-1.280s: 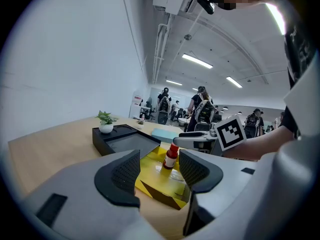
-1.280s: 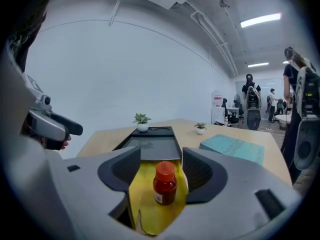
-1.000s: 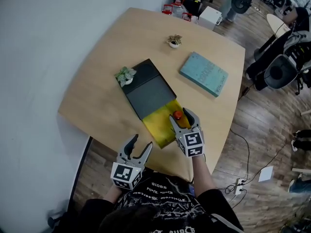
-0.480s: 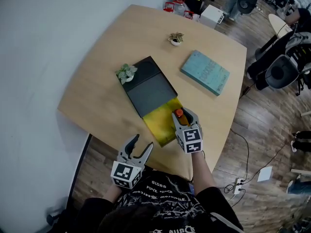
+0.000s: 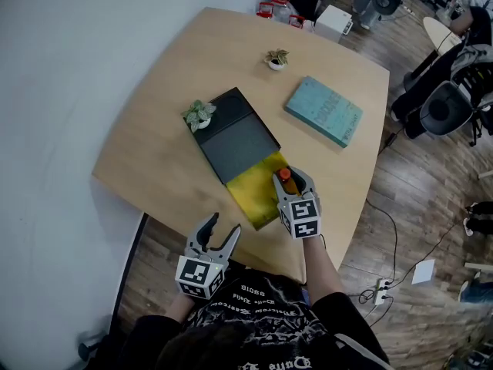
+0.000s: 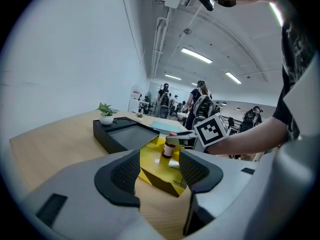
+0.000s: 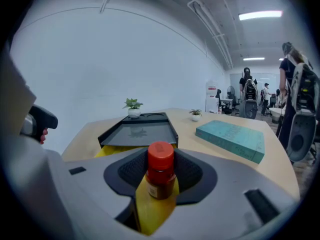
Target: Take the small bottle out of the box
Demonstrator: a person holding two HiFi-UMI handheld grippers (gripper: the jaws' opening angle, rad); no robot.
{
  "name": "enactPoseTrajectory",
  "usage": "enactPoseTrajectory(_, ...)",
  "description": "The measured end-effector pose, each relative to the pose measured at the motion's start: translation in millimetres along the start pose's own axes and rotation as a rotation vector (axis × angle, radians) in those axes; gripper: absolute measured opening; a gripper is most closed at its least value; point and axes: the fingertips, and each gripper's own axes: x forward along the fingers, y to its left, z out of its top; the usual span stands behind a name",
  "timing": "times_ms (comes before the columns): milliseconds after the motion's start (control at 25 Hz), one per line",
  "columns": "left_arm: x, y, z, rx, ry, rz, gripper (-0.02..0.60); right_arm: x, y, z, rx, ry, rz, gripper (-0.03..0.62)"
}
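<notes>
A small brown bottle with a red cap (image 5: 284,177) stands upright in the yellow inner tray (image 5: 250,193) that is slid out of a black box (image 5: 235,139) near the table's front edge. My right gripper (image 5: 290,178) reaches over the tray. Its jaws are closing and the pads touch both sides of the bottle (image 7: 160,176). In the left gripper view the bottle (image 6: 169,145) shows between the right gripper's fingers. My left gripper (image 5: 218,228) hangs off the table's front edge, open and empty, its jaws (image 6: 157,169) pointing at the tray.
A small potted plant (image 5: 199,117) sits on the black box's far left corner. A teal book (image 5: 324,112) lies to the right, and a second small plant (image 5: 276,60) stands farther back. The table's front edge (image 5: 192,216) runs between the two grippers.
The right gripper's jaws have narrowed around the bottle and the gripper has edged slightly forward over the tray. The left gripper has stayed where it was.
</notes>
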Motion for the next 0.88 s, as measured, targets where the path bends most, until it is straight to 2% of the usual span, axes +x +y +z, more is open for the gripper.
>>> enactPoseTrajectory(200, -1, -1, 2, 0.004, -0.010, -0.010, 0.249, -11, 3, 12, 0.032, -0.032, -0.004, 0.160)
enactPoseTrajectory(880, -14, -3, 6, -0.006, -0.059, -0.034, 0.249, -62, 17, 53, -0.029, -0.099, -0.029, 0.158)
